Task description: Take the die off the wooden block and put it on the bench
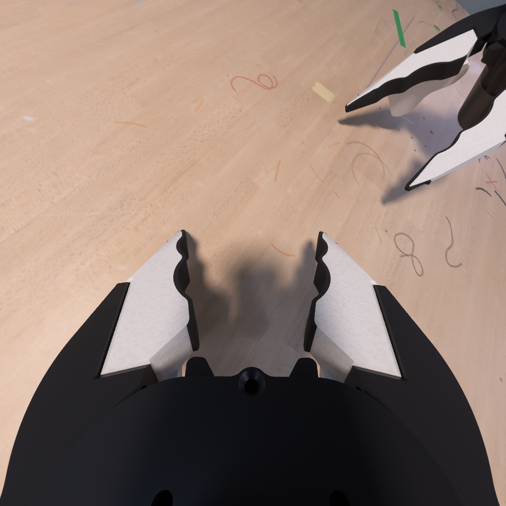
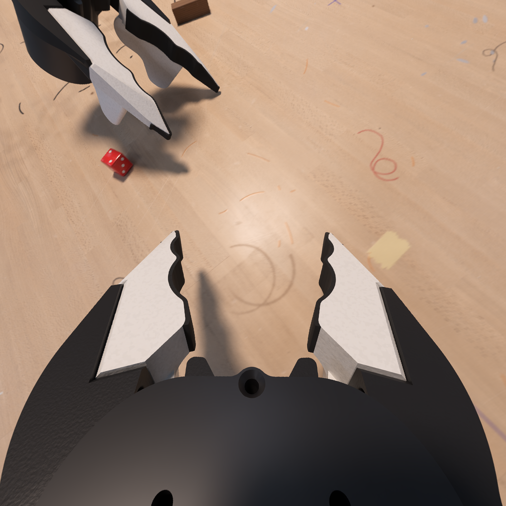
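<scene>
The left gripper (image 2: 191,112) hangs spread and empty just beside the die (image 2: 117,161); the right gripper (image 2: 252,232) is also spread. Descending could knock the die across the surface (image 2: 356,82).

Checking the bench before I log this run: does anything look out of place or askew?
Nothing damaged. The red die lies on the bench, apart from the wooden block. Both grippers are open and empty.

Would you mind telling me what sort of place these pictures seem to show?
Probably a workshop or craft bench: a pale wooden bench top covered in crayon scribbles and pen marks, with a scrap of yellowish tape stuck on it. A red die lies on it, apart from a small wooden block.
</scene>
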